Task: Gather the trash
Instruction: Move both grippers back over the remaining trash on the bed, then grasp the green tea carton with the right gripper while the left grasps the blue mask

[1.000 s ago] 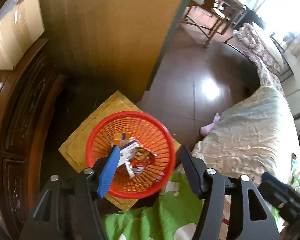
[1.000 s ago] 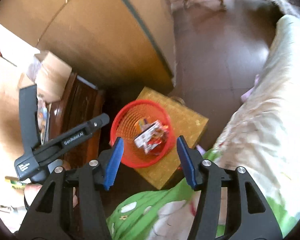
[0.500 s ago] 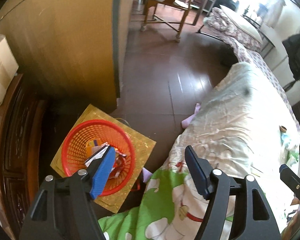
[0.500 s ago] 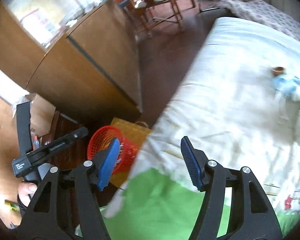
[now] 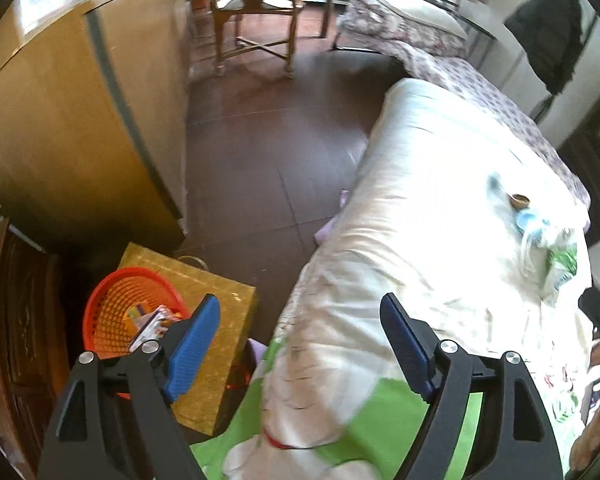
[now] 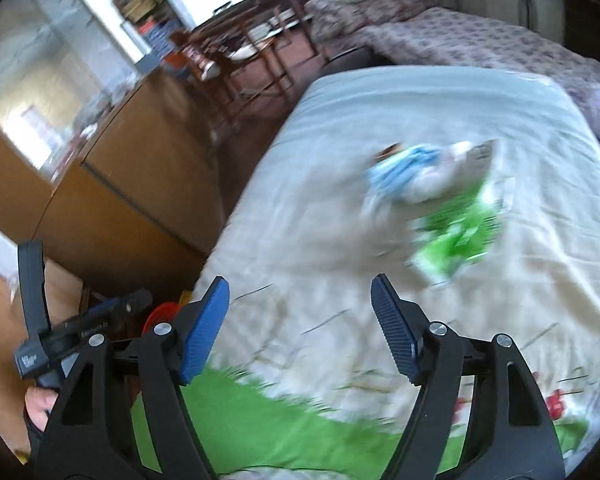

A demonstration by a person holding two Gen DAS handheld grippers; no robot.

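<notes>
Left wrist view: the left gripper (image 5: 300, 332) hangs spread and empty over the near edge of the bed (image 5: 432, 216); its jaws have just been opening, with nothing between them. The red mesh basket (image 5: 112, 312), already holding wrappers, stands on a gold box (image 5: 228, 312) beside the bed. The remaining trash, a pale blue wrapper (image 5: 530, 222) and a green packet (image 5: 560, 266), lies well apart, toward the bed's far side.

Right wrist view: the right gripper (image 6: 300, 324) is likewise spread with nothing between its pads, its jaws just widened. The blue wrapper (image 6: 400, 172) and green packet (image 6: 456, 236) lie ahead, badly blurred. The risk, as I judge it: the soft bedsheet could bunch into the jaws along with a flat packet, or the two overlapping pieces could come up together and one drop on the way.

The surface is a rumpled cream sheet with green printed patches. Beyond it are dark floor tiles (image 5: 260, 160), a wooden cabinet (image 5: 80, 140) and a chair (image 5: 256, 20).
</notes>
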